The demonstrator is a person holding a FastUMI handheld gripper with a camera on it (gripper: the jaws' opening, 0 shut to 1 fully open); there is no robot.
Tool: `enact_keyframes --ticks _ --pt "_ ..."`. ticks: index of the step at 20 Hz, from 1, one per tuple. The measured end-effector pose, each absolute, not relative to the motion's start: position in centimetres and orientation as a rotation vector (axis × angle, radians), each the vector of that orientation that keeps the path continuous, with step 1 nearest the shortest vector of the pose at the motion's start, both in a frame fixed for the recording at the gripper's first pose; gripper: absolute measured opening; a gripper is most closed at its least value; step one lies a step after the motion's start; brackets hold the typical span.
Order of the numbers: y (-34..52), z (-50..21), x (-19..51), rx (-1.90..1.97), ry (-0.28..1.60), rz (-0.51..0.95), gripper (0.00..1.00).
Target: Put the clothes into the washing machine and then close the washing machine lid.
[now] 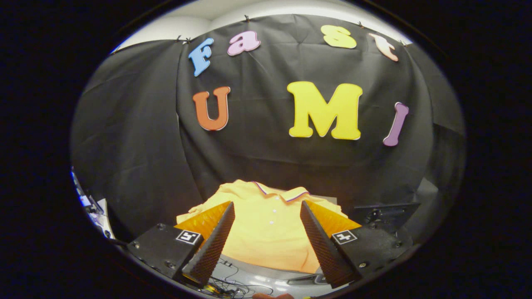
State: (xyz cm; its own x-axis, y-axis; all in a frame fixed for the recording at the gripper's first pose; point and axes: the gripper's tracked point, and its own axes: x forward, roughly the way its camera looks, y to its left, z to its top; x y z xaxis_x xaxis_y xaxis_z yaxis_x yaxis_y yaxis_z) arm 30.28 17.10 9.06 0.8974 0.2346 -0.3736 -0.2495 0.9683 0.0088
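A yellow polo shirt with a striped collar and white buttons lies spread flat on a pale surface, collar toward the booth's black wall. My gripper hovers above the shirt's lower half, open, with a wide gap between the two fingers. Nothing sits between the fingers; the shirt's button placket shows through the gap, and the shirt's sleeves run behind both fingertips.
A dark flat panel stands beyond the right finger, beside the shirt. Thin cables lie on the pale surface just under the fingers. The black cloth wall rises right behind the shirt.
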Motion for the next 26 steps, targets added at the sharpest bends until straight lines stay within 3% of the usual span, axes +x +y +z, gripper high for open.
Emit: enact_keyframes --ticks 5,16,26 --pt "18.2 5.8 34.9 -0.060 0.668 0.246 0.99" --pt "19.4 -0.6 39.1 -0.037 1.057 0.163 0.99" --pt "20.2 -4.5 40.9 0.049 1.218 0.029 0.97"
